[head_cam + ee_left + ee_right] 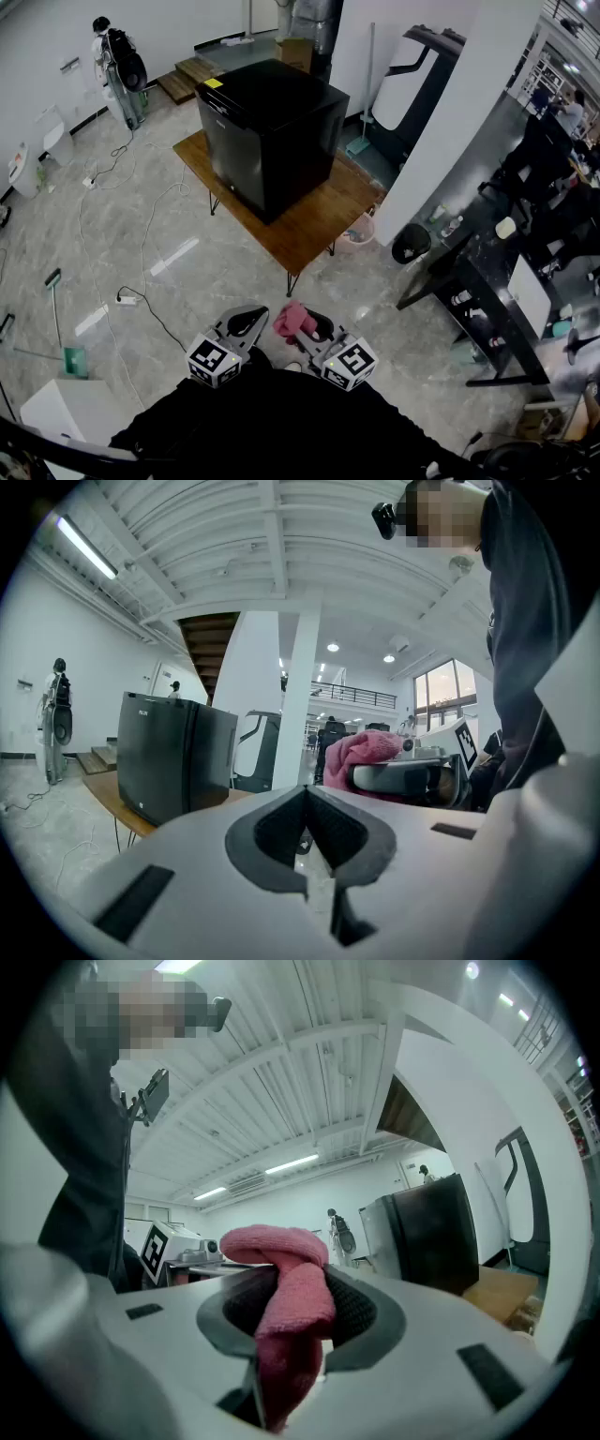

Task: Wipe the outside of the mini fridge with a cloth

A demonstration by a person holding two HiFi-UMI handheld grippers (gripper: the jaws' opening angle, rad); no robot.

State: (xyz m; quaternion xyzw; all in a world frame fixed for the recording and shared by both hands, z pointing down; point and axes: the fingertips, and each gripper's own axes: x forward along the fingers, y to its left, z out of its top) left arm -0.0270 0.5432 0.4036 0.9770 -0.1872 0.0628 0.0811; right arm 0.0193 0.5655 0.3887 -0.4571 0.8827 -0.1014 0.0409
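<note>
The right gripper [295, 1316] is clamped on a pink cloth [279, 1246], while the left gripper [307, 829] just beside it has its jaws pressed together on nothing, both held low by the person's body, well apart from the black mini fridge [272, 131] standing on a wooden table [314, 225].

Grey marbled floor [234, 281] fills most of the head view, with cables [142, 258] trailing over its left half. A low wooden tabletop [309, 232] stands at upper centre. Wooden steps [187, 77] meet the white wall [56, 37] at upper left. At right stands a white pillar [459, 122], with a black desk [473, 281] beyond it. In the left gripper view, a strip light [89, 547] runs along a white ribbed ceiling [281, 555], with windows [436, 691] at right.
</note>
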